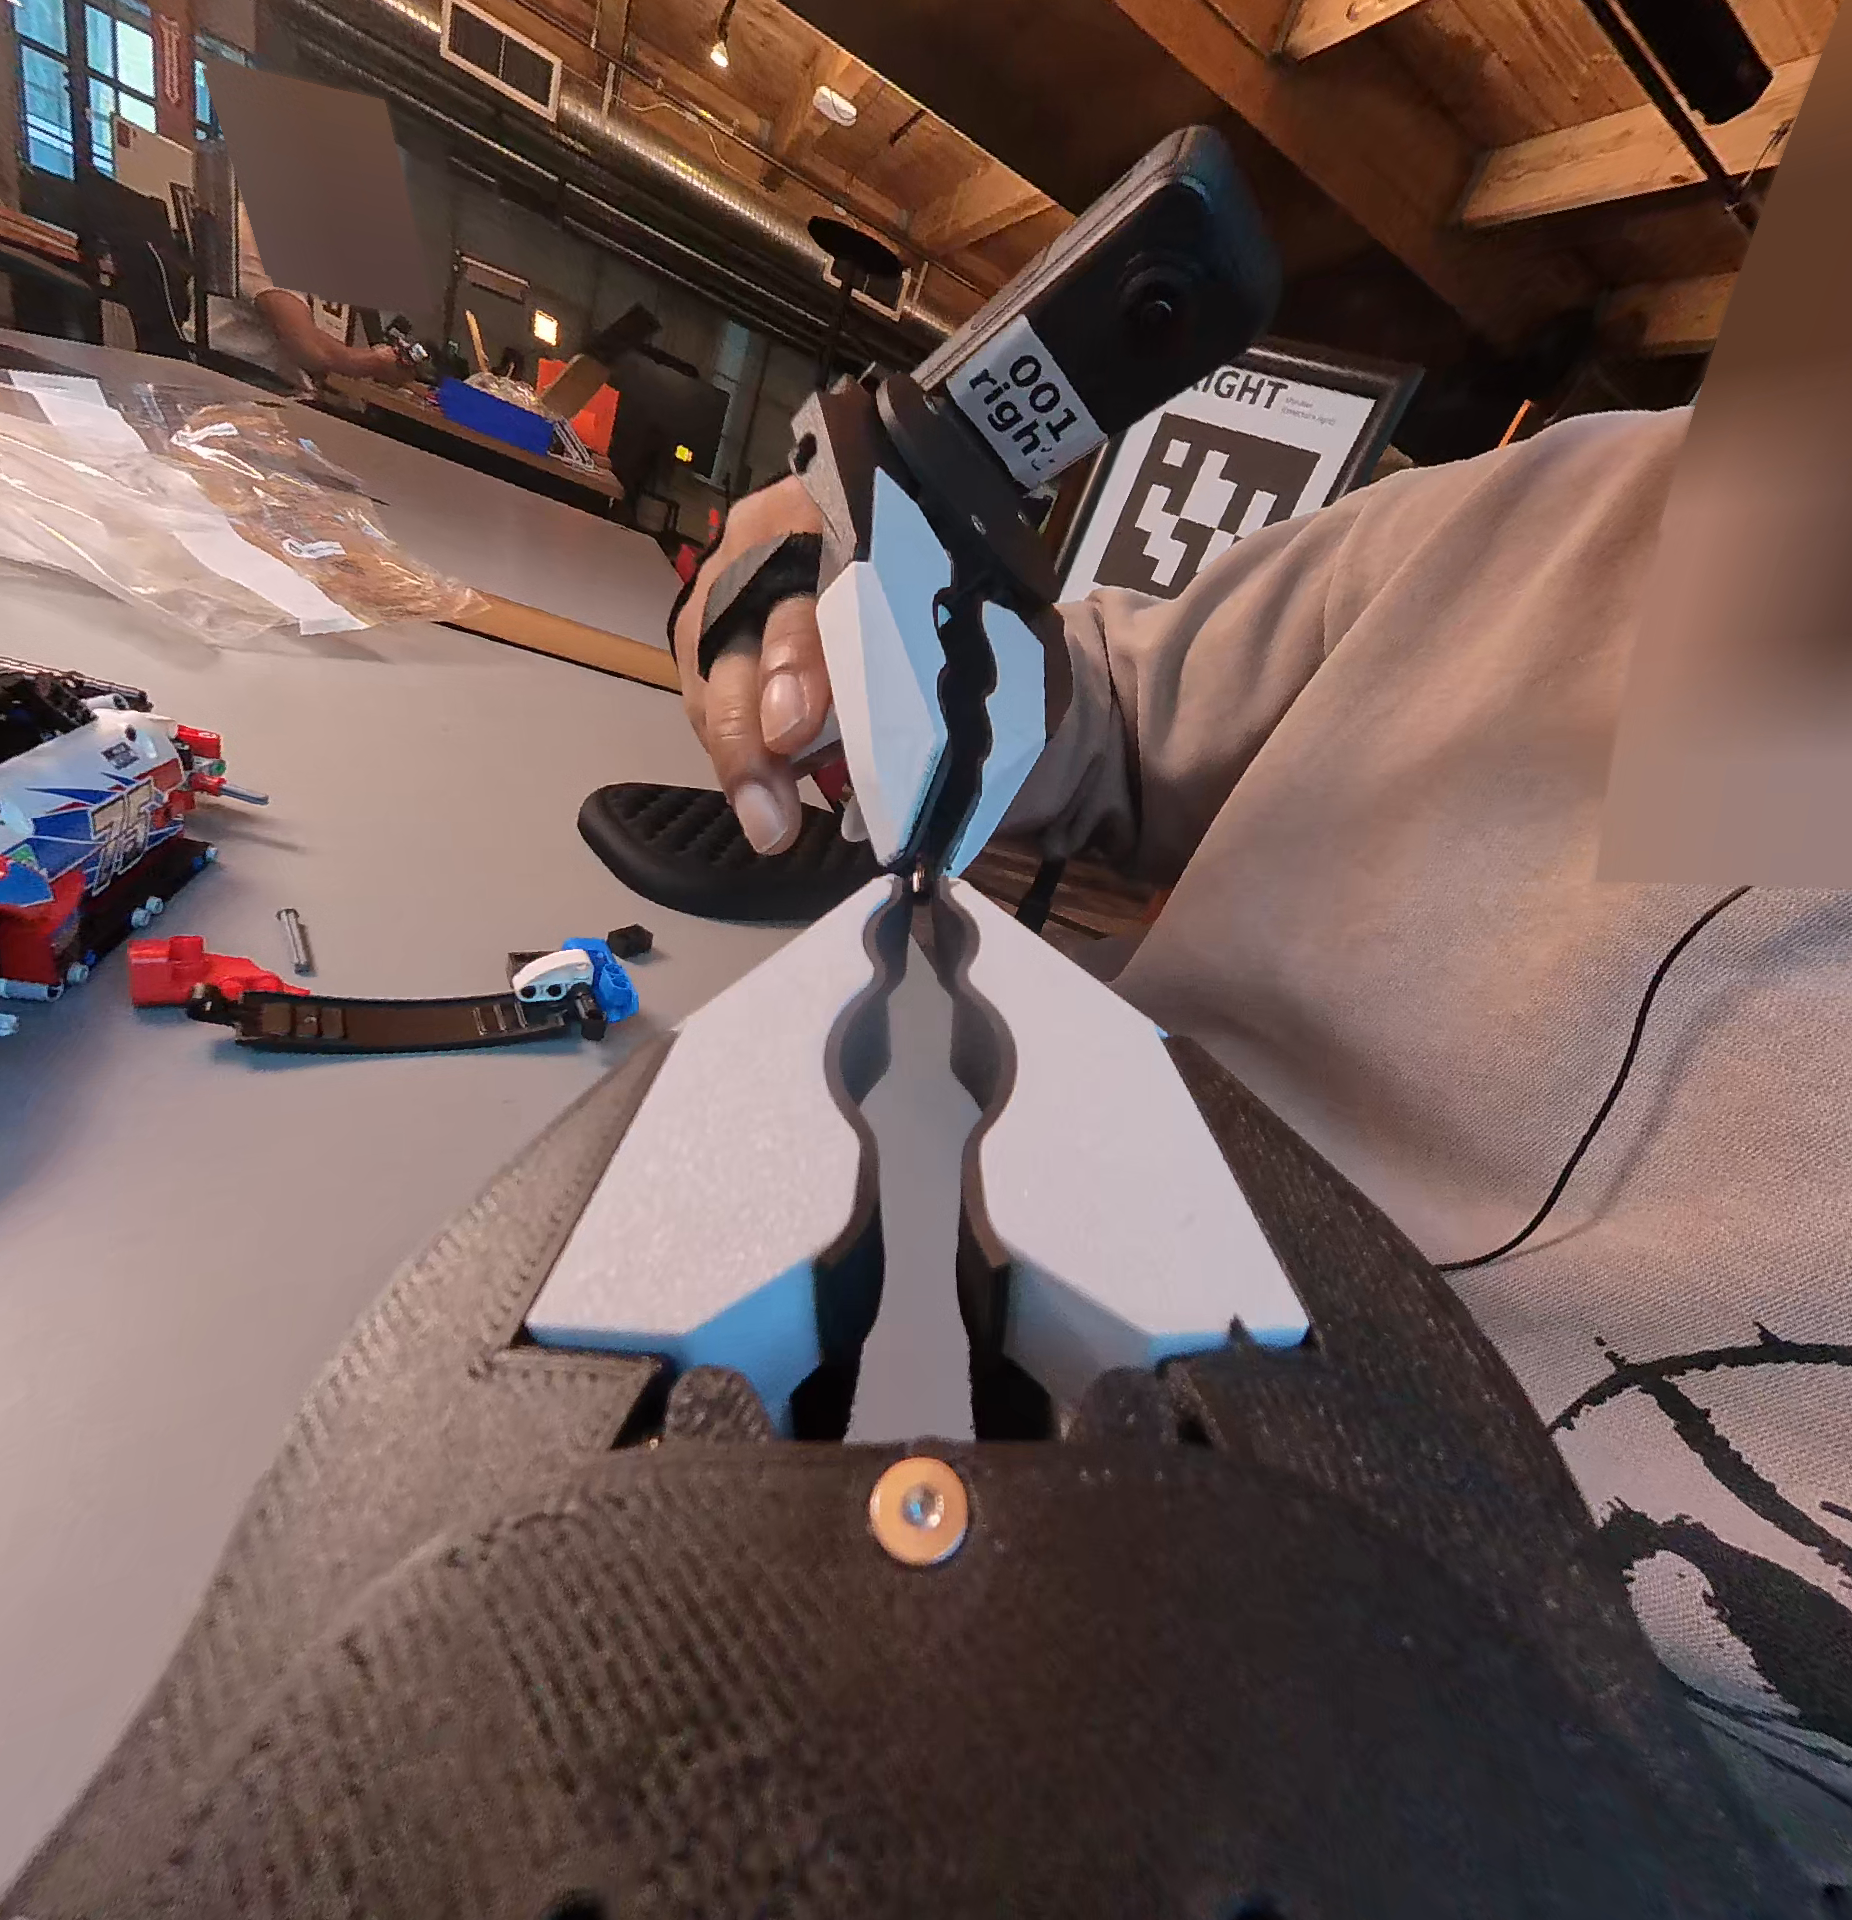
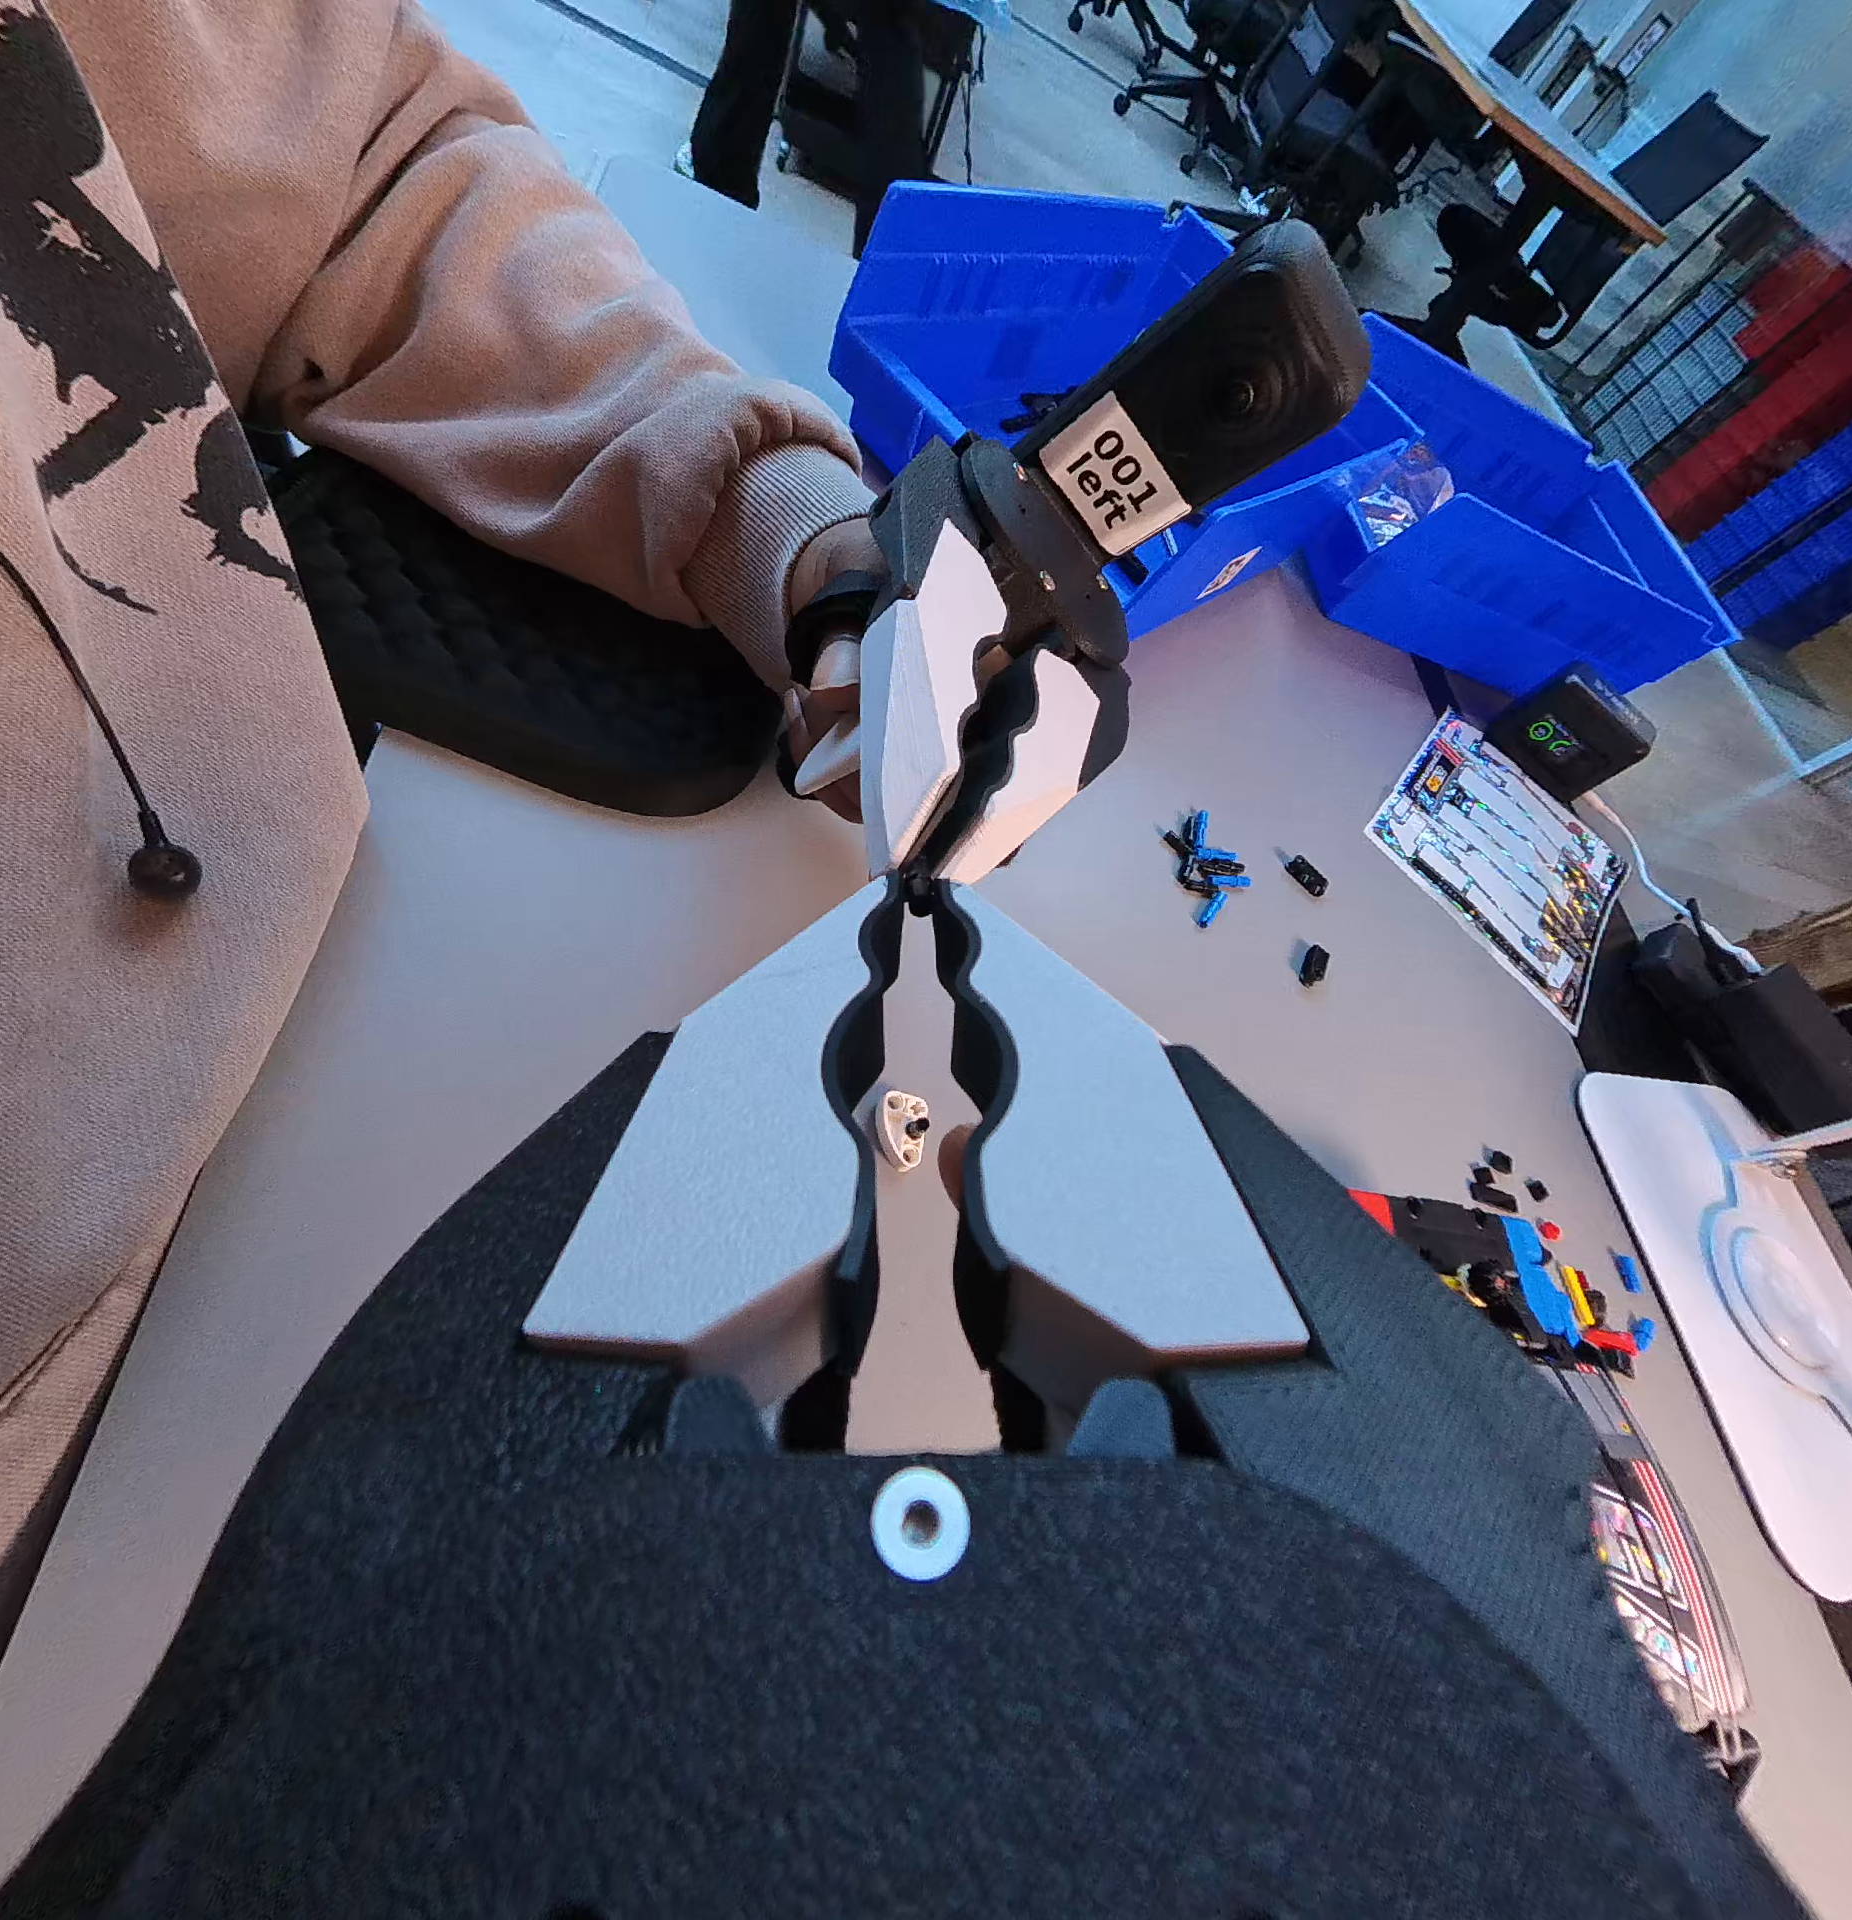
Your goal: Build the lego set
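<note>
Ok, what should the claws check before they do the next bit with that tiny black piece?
1. Tiny black piece pinched at the tips: ok.
2. Left claw shut on it: ok.
3. Right claw shut on it: ok.
4. Piece straight in the grip: cannot tell, too small.
5. White piece lying ready on the table: ok.
6. Car model away from the claws: ok.

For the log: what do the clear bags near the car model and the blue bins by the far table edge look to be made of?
The clear bags: thin transparent plastic film, glossy; they crinkle, glare, and show the table through. The blue bins: rigid moulded plastic, semi-gloss; uniform colour, ribbed walls, soft highlights. Both are judged by look only.
</note>
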### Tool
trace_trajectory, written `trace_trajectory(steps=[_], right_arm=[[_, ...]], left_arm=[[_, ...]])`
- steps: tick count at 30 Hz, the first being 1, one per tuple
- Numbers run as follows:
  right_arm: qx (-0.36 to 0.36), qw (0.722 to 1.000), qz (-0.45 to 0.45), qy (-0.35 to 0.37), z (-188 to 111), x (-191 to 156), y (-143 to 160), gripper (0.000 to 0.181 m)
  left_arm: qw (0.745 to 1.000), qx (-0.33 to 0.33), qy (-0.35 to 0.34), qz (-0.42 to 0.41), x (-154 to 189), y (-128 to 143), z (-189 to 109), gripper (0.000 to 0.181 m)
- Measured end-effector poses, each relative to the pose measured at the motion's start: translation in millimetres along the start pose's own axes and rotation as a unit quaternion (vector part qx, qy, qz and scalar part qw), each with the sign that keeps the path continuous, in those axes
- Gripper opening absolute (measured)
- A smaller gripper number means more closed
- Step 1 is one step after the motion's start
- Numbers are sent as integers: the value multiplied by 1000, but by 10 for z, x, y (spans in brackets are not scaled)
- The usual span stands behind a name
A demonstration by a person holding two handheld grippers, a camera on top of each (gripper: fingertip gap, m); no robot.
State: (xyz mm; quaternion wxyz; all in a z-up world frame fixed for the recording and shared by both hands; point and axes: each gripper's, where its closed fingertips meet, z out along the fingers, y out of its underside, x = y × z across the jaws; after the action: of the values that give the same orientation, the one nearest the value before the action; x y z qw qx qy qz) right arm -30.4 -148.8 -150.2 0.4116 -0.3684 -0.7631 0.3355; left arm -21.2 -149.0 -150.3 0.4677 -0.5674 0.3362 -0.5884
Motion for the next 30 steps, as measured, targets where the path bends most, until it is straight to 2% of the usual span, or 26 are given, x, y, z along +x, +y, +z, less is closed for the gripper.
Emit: trace_trajectory(steps=[5,8,10,12,14,16,21,30], right_arm=[[-10,1000,12,-8,4,6,18,2],[-57,998,37,-7,18,87,150,2],[-123,990,63,-19,36,126,368,2],[-193,976,92,-31,70,133,640,2],[-246,960,126,-45,133,107,863,1],[-280,946,154,-60,198,70,1018,2],[-319,925,184,-95,316,23,1148,2],[-364,904,192,-119,398,0,1226,2]], left_arm=[[1000,-4,-8,2,-24,11,3,2],[998,-17,-63,18,-196,33,-31,3],[986,-75,-136,66,-427,167,-107,15],[961,-163,-191,113,-629,393,-195,25],[940,-239,-209,124,-733,634,-240,35],[928,-276,-211,133,-759,741,-228,38],[901,-344,-222,143,-831,935,-249,34],[884,-364,-244,162,-882,988,-241,14]])
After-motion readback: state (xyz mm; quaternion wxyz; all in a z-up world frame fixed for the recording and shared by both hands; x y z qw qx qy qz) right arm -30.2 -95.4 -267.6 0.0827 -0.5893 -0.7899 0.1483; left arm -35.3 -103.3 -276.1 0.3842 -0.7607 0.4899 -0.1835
